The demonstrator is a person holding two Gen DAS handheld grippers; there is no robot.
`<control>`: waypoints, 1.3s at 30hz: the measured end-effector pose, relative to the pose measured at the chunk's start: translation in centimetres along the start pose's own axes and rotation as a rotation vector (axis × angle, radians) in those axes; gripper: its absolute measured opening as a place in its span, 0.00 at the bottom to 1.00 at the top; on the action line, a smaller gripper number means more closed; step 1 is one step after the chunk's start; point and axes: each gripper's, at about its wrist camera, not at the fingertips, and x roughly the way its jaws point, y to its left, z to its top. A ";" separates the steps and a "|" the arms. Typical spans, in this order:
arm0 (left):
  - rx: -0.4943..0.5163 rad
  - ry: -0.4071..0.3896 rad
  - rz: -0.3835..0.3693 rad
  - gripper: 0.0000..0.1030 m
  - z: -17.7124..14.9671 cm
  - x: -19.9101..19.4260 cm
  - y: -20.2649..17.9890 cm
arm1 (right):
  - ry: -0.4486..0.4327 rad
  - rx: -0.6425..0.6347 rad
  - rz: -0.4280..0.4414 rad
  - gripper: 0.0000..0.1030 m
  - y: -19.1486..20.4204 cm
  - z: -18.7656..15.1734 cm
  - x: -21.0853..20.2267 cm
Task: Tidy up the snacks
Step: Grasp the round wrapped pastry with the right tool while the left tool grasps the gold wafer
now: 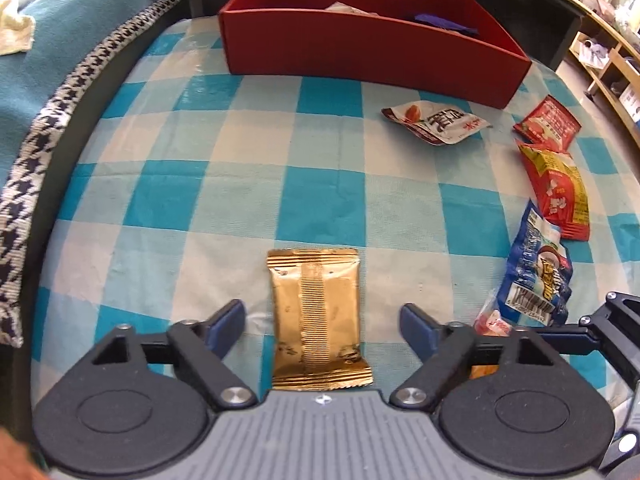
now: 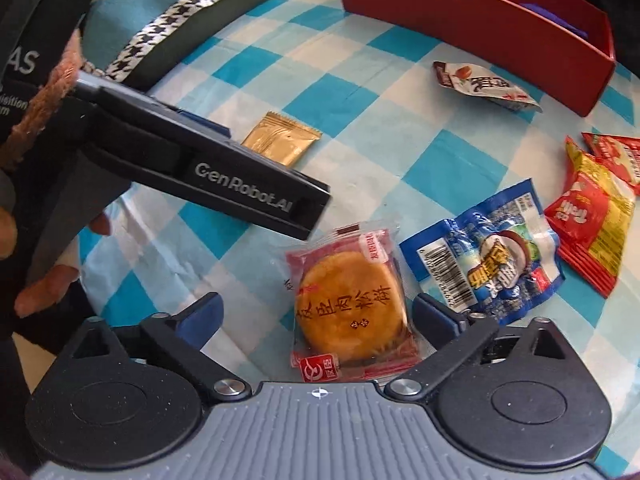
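Note:
A gold foil snack packet (image 1: 320,316) lies on the checked cloth between the open fingers of my left gripper (image 1: 322,320); it also shows in the right wrist view (image 2: 282,140). A round pastry in a clear red wrapper (image 2: 350,304) lies between the open fingers of my right gripper (image 2: 316,316). A red box (image 1: 372,36) stands at the back with some packets inside. A blue packet (image 2: 484,260), red-and-yellow packets (image 2: 592,216) and a white-and-brown packet (image 2: 484,84) lie on the cloth.
The table has a blue-and-white checked cloth (image 1: 200,168). A houndstooth strap (image 1: 48,120) and teal fabric (image 1: 60,32) lie off the left edge. Wooden shelves (image 1: 608,52) stand at the far right. The left gripper's body (image 2: 208,168) crosses the right wrist view.

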 end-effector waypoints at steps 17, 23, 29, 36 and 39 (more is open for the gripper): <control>-0.077 -0.043 -0.074 0.68 0.1 -2.9 1.0 | -0.103 0.026 -0.077 0.61 -0.3 -0.8 -4.1; -0.091 0.009 -0.040 0.97 0.2 -1.0 0.7 | -0.129 0.065 -0.080 0.61 -1.2 -0.7 -4.8; -0.058 0.001 -0.007 0.94 -0.2 -0.5 0.1 | -0.125 0.065 -0.073 0.61 -1.3 -0.8 -4.7; -0.073 -0.006 -0.040 0.68 -0.2 -1.6 0.1 | -0.159 0.070 -0.076 0.61 -1.9 -0.2 -6.0; -0.082 -0.026 -0.062 0.68 0.0 -2.4 0.0 | -0.177 0.077 -0.076 0.61 -2.2 0.0 -6.6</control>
